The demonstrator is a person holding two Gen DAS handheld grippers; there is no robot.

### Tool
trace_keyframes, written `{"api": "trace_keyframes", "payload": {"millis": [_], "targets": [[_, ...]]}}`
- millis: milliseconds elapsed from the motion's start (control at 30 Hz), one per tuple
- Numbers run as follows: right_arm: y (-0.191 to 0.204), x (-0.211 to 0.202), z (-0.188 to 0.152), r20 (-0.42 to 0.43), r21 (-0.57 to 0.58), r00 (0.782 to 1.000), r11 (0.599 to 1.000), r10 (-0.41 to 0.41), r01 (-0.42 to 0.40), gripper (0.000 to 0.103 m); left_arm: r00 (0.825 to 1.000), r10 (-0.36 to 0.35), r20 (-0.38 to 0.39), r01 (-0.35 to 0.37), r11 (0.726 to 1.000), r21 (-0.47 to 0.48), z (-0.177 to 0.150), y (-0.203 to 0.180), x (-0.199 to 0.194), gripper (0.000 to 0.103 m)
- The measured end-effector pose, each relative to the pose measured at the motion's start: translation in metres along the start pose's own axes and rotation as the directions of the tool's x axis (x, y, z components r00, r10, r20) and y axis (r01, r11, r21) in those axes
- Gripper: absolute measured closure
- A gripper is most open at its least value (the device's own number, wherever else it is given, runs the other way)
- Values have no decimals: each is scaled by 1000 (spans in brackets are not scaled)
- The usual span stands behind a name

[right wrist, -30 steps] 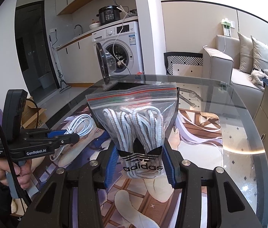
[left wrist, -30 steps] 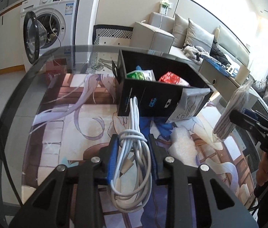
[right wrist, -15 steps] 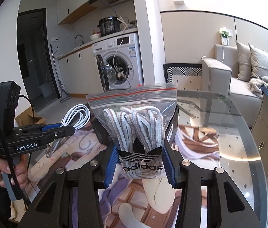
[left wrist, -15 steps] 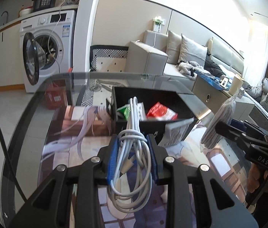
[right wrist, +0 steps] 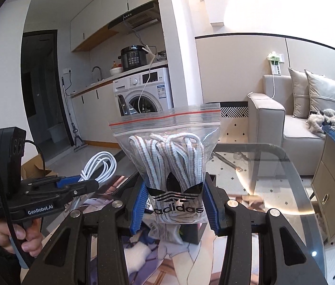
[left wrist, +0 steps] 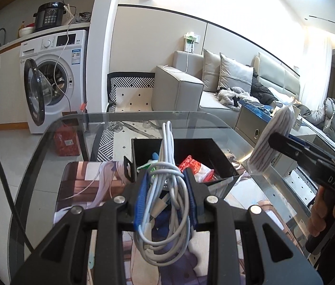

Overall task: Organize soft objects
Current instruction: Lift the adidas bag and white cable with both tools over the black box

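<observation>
Cable and laces held above the table.
Your left gripper (left wrist: 165, 199) clamps the cable (left wrist: 167, 178) (upright), the box (left wrist: 217, 163) straight ahead below; your right gripper (right wrist: 174, 211) pinches the bag (right wrist: 169, 156).

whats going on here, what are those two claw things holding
A person is tidying soft items at a glass table, with a handheld claw in each hand. The left claw is shut on a coiled white cable, held in the air in front of a black box that already holds a few packets. The right claw is shut on a zip bag of shoelaces, also lifted off the table. Neither item is in the box yet.
</observation>
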State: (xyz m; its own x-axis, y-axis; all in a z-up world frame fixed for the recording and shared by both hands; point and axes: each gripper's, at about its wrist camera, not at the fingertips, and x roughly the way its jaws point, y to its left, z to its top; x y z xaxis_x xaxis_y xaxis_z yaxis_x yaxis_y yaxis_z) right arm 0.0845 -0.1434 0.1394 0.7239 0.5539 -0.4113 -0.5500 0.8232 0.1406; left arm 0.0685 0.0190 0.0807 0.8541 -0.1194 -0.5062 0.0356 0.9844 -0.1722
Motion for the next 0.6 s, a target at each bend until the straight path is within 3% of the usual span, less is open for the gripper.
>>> {"api": "trace_keyframes", "payload": {"millis": [600], "targets": [[-5, 53, 15, -93, -15, 995, 999, 34, -35, 59, 1000, -5, -7, 5, 999, 51, 24, -7, 47, 75]]}}
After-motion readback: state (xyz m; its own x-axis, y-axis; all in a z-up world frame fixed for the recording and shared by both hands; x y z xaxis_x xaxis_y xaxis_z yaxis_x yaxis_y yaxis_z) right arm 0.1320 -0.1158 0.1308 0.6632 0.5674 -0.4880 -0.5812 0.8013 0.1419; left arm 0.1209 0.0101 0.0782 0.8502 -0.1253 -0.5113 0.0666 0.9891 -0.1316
